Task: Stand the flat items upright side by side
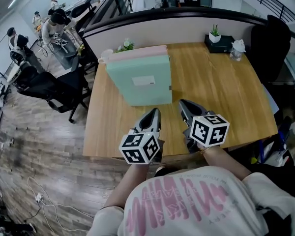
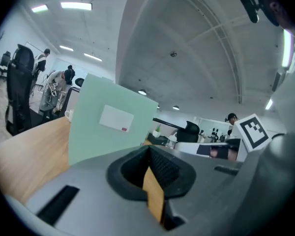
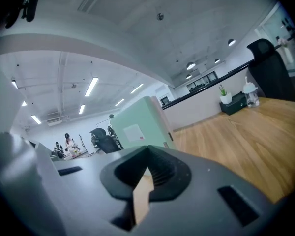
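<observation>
Two grippers in shot, and both are closed on nothing! The left gripper (image 1: 155, 113) hangs over the near edge of the wooden worktop (image 1: 221, 92) with its jaws pressed together. Its own view confirms it: the dark pads meet, with only a thin tan sliver showing below the join. The right gripper (image 1: 183, 104) sits just beside it, a touch further toward the right edge. Its jaws are likewise together and empty, tips pointing toward the far edge. Each carries its marker cube, and the left cube (image 1: 140, 148) and the right cube (image 1: 209, 129) sit at the near edge, above the person's white shirt (image 1: 187, 200) with its pink print.

Now the task's things. The green box file (image 1: 140, 97) stands upright in the far left part of the worktop, its broad face and white label (image 1: 143, 80) turned toward the near edge. Right behind it, close against its back, stands the pink box file (image 1: 137, 49). It is upright too, with only its top strip showing over the green one. Both grippers are clear of the files, with bare wood between their tips and the green face.

Elsewhere, a small potted plant (image 1: 215, 32) sits on a black tray (image 1: 225, 44) at the far right corner. A clear container (image 1: 237, 50) is just beside it toward the right edge. There's a white cup (image 1: 105, 55) at the far left corner and a bit of greenery (image 1: 126, 45) along the far edge behind the pink file. A black chair (image 1: 270, 43) stands beyond the right edge.
</observation>
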A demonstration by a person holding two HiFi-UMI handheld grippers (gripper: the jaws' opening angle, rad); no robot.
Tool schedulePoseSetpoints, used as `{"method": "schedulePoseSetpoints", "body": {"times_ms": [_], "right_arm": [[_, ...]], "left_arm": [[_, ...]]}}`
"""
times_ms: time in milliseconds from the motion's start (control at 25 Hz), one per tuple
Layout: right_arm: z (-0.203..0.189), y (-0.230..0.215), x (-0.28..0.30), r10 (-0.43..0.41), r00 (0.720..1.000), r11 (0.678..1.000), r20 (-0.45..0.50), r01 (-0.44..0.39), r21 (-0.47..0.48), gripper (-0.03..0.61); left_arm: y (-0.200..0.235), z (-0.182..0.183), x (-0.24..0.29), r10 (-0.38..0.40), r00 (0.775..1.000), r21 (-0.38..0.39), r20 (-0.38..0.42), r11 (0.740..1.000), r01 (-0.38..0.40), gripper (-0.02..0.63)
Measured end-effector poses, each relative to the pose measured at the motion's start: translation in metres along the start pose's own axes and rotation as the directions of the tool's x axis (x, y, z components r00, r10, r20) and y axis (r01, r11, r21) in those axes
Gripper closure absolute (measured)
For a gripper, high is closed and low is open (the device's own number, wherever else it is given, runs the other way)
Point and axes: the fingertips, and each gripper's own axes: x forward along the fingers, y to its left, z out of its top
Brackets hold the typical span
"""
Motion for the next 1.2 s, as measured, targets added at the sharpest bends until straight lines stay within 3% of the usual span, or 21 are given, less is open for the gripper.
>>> {"method": "schedulePoseSetpoints", "body": {"times_ms": [360, 1200], "right_arm": [[0.009, -0.011, -0.044, 0.005, 1.000, 0.998, 0.016, -0.004, -0.058, 0.583], [-0.003, -0.027, -0.098, 0.029, 0.999, 0.995, -0.020, -0.031, -0.091, 0.583]], "left_arm": [[-0.046, 0.001, -0.017, 0.020, 0.999, 0.058, 0.043, 0.998, -0.022, 0.609], [-0.094, -0.021, -0.040, 0.065, 0.996, 0.056, 0.055, 0.996, -0.068, 0.609]]}}
